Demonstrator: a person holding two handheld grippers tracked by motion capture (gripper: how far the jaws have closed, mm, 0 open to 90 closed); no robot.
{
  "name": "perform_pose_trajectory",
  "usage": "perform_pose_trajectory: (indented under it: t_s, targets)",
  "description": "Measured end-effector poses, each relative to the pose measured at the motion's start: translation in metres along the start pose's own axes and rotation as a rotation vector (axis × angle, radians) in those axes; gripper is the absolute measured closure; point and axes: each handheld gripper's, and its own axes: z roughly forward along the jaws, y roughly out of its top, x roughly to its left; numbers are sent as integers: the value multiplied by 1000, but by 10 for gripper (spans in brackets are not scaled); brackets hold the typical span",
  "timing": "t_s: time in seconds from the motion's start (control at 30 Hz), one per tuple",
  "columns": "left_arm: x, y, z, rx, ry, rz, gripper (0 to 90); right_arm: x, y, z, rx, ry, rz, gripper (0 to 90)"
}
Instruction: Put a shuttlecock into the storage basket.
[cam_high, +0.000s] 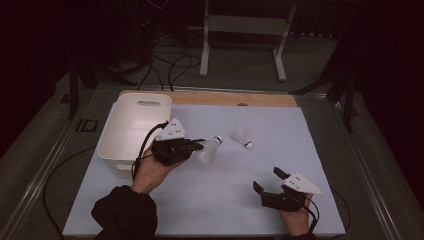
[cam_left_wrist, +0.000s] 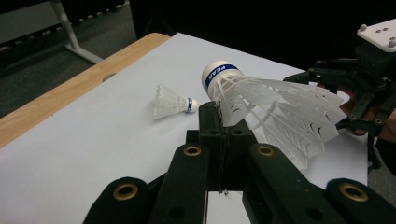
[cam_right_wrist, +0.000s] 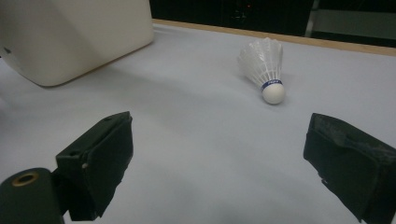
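Evidently the left gripper (cam_left_wrist: 223, 122) pinches the light, fragile shuttlecock (cam_left_wrist: 266, 105) by its skirt; the right gripper (cam_high: 270, 181) stands spread.

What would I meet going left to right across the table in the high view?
White bin → left hand-held gripper → held shuttlecock → lying shuttlecock → right hand-held gripper.

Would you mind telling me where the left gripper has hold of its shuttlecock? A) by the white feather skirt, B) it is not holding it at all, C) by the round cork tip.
A: in the left gripper view, the left gripper is shut on the skirt of the shuttlecock, and the blue-banded cork tip stands free above the jaws.
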Motion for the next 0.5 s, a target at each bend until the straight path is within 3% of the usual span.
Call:
perform_pose_trajectory:
  t_s: [0.5]
  targets:
    - [4,-1,-3,3,12,-6,898,0,0,0,1,-1,0,81]
